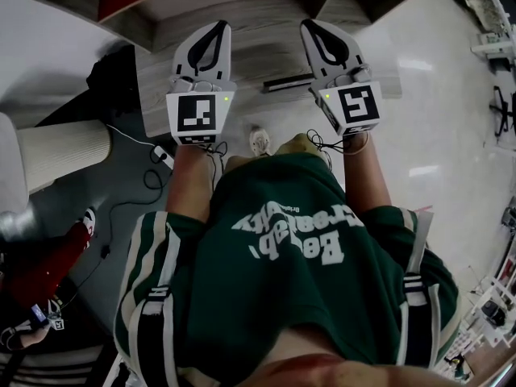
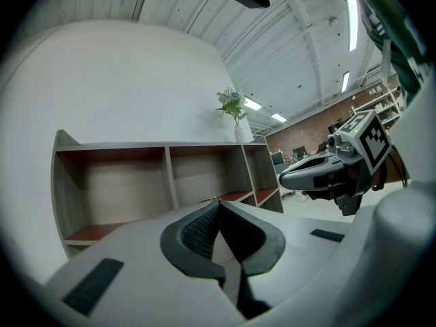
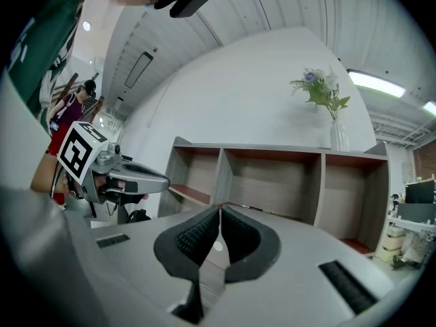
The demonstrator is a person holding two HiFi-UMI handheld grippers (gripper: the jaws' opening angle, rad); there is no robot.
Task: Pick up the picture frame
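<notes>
**As both jaws sit shut, nothing is in hand**

Though I hold them side by side and level, neither pair carries anything. My left tongs (image 1: 218, 29) have their pads pressed tip to tip, and my right tongs (image 1: 313, 27) are closed the same way. The picture frame (image 1: 286, 81) shows as a thin dark strip on the wood-grain surface (image 1: 242, 111), between the two tongs in the head view. Ahead stands an open shelf (image 3: 221, 176) with a vase of flowers (image 3: 336, 125) on top.

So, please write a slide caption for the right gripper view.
Shut, empty right tool faces a wooden shelf topped by a flower vase.
</notes>
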